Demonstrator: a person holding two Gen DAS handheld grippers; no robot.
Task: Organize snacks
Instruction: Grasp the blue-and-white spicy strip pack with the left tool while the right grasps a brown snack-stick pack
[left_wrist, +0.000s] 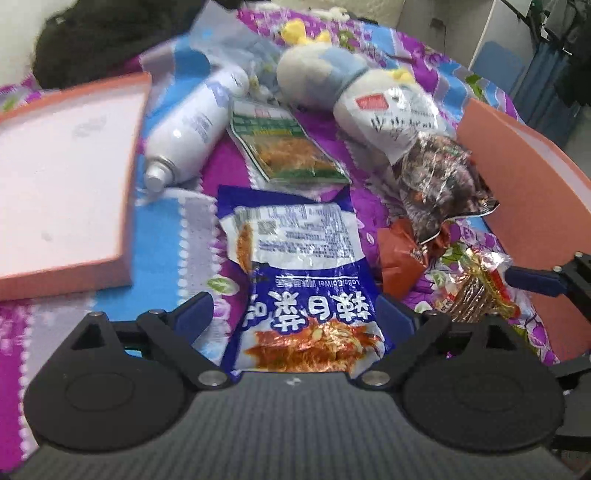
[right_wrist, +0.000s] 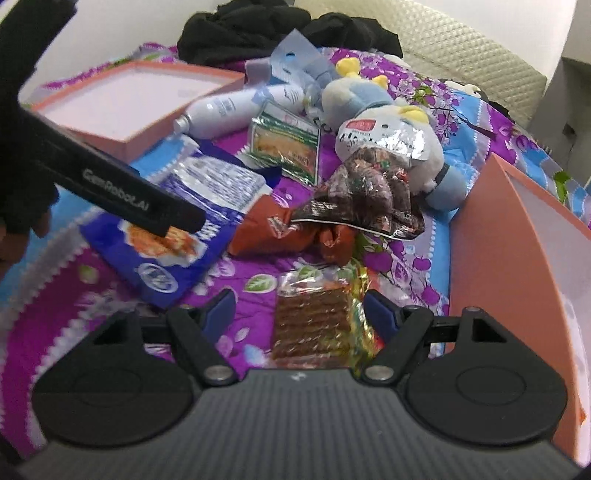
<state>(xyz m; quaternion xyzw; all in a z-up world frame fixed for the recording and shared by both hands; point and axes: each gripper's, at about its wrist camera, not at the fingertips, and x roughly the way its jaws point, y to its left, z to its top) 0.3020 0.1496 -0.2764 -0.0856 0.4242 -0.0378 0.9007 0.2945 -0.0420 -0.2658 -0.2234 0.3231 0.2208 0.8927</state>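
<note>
A blue snack bag (left_wrist: 299, 258) with white print lies on the flowered bedspread, its near end between the fingers of my left gripper (left_wrist: 295, 315). The jaws stand wide and the pads do not press it. In the right wrist view a clear pack of brown wafers (right_wrist: 314, 321) lies between the fingers of my right gripper (right_wrist: 301, 310), which is open; the right pad is close to the pack's gold edge. A black bar of the left tool (right_wrist: 122, 192) reaches over the blue bag (right_wrist: 177, 236). One blue finger (left_wrist: 532, 281) of the right gripper shows beside the wafer pack (left_wrist: 476, 291).
A green snack pack (left_wrist: 284, 147), a dark foil bag (left_wrist: 439, 184) and a red-orange pack (left_wrist: 402, 258) lie in the middle. A white spray bottle (left_wrist: 192, 125) and a plush toy (left_wrist: 325, 70) lie behind. A pink-lined box (left_wrist: 62, 166) sits left, an orange box (right_wrist: 517, 258) right.
</note>
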